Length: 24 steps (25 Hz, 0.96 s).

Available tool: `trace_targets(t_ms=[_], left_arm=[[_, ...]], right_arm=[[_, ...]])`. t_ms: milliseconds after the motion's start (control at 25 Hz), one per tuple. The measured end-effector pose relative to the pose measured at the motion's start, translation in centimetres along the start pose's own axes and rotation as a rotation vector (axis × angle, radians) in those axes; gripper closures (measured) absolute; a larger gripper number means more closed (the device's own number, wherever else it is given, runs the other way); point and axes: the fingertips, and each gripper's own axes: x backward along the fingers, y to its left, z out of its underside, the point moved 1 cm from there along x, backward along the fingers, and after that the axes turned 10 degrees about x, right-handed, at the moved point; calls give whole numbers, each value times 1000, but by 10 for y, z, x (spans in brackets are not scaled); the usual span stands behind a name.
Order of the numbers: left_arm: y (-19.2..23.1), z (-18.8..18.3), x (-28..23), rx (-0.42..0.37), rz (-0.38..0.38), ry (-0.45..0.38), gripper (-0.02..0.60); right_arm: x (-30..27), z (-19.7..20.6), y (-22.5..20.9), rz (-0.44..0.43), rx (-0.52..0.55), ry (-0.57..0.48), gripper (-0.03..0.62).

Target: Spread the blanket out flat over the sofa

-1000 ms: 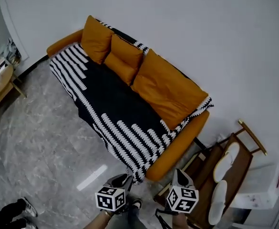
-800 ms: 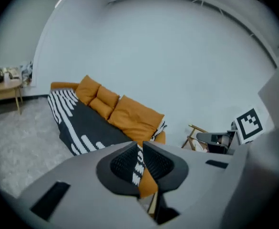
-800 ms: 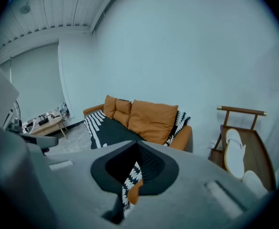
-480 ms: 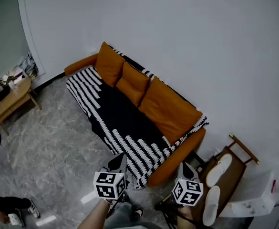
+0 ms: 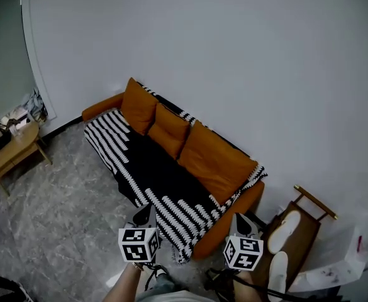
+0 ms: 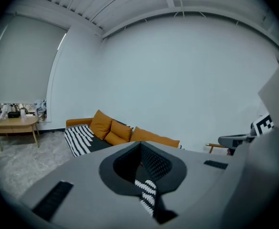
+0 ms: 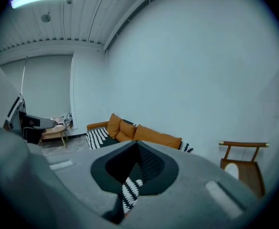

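A black-and-white striped blanket (image 5: 152,168) lies spread over the seat and back of an orange sofa (image 5: 241,205), under three orange cushions (image 5: 214,161). Both grippers are low in the head view, close to my body and well short of the sofa. The left gripper (image 5: 147,212) and the right gripper (image 5: 239,220) each have their jaws together, holding nothing. In the left gripper view the left gripper (image 6: 140,149) points at the distant sofa (image 6: 113,132). The right gripper (image 7: 138,147) likewise faces the sofa (image 7: 153,138) and blanket (image 7: 97,136) from afar.
A wooden rack (image 5: 294,231) with white slippers stands right of the sofa, and it also shows as a wooden rack (image 7: 242,151) in the right gripper view. A low wooden table (image 5: 14,146) with clutter stands at the far left. Grey marble floor (image 5: 64,212) lies in front of the sofa.
The sofa now looks farther away in every view. Both grippers have tilted upward, so more wall and ceiling show. Their jaws have stayed together.
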Motion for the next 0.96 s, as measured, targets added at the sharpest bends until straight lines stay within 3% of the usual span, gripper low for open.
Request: trace_targets(t_ms=[960], left_arm=[[25, 0, 9, 10, -34, -6, 578]], right_arm=[[-1, -22, 15, -2, 45, -41, 589]])
